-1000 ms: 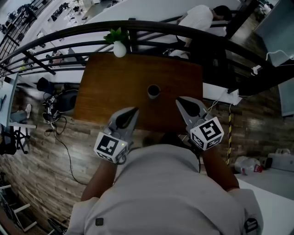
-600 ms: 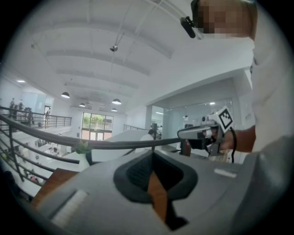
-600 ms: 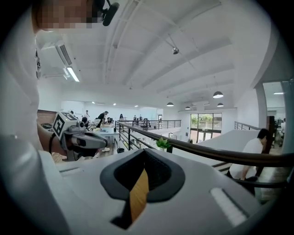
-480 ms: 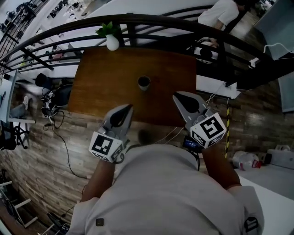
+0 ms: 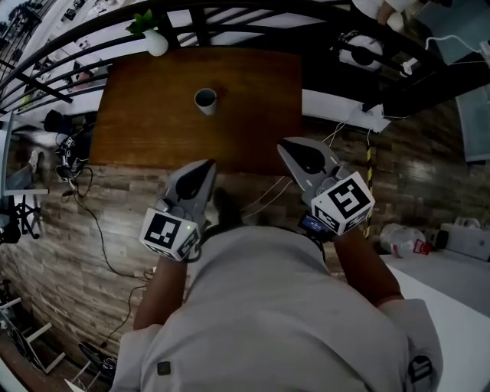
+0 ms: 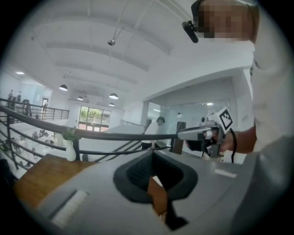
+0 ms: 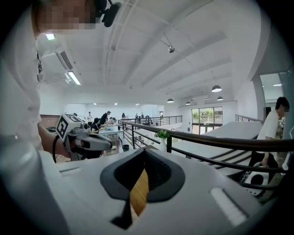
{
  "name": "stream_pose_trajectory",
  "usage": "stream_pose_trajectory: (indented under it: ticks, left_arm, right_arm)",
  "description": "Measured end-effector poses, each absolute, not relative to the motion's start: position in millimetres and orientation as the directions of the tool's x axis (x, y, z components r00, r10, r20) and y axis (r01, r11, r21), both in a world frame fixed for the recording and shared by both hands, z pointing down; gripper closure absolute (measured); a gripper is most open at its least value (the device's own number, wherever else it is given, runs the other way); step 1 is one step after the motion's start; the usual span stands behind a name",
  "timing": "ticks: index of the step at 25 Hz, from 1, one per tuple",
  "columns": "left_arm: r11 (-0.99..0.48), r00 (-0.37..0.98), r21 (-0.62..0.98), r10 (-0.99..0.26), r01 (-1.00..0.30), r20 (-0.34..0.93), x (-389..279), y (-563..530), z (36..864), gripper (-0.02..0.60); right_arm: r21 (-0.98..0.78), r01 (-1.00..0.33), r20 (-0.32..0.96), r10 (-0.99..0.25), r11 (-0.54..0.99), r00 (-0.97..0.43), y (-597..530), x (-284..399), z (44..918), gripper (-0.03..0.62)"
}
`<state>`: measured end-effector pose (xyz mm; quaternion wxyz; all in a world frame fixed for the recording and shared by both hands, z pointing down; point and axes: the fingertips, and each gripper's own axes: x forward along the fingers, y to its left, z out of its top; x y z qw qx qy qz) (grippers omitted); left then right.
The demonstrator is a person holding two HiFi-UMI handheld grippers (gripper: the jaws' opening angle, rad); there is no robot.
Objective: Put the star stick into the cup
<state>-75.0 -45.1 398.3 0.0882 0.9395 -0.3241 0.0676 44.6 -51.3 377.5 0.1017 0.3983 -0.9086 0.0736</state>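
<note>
A small dark cup (image 5: 205,100) stands alone on the brown wooden table (image 5: 253,92), near its middle. No star stick shows in any view. My left gripper (image 5: 207,164) and right gripper (image 5: 285,145) are both held short of the table's near edge, over the plank floor, tips pointing toward the table. Each is shut with nothing between its jaws. In the left gripper view my left gripper (image 6: 152,154) points level across the room, with the right gripper (image 6: 206,133) off to its side. The right gripper view shows my right gripper (image 7: 144,151) likewise, and the left gripper (image 7: 85,140) beside it.
A white vase with a green plant (image 5: 155,42) sits at the table's far left corner, against a black railing (image 5: 230,11). Cables (image 5: 84,222) trail on the floor to the left. A white ledge (image 5: 344,111) borders the table's right side.
The table and cup have slid up and away in the head view. Both grippers, earlier over the table's front edge, now sit back over the floor. Their jaws stay shut.
</note>
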Motion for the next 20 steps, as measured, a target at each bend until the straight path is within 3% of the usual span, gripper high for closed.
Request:
stream_pose_trajectory:
  ticks: [11,20]
  left_arm:
    - [-0.740,0.752,0.144,-0.628,-0.657,0.202,-50.2,64.7,396.1,0.579]
    - [-0.794,0.796,0.120,-0.564,-0.596,0.219,-61.1,90.7,391.6,0.579]
  right_arm:
    - [-0.143,-0.701,0.254,-0.659,0.698,-0.708,56.6,63.4,397.5,0.586]
    - [-0.125,-0.702,0.256,-0.661,0.701,-0.706,92.9,42.2,398.7,0.586]
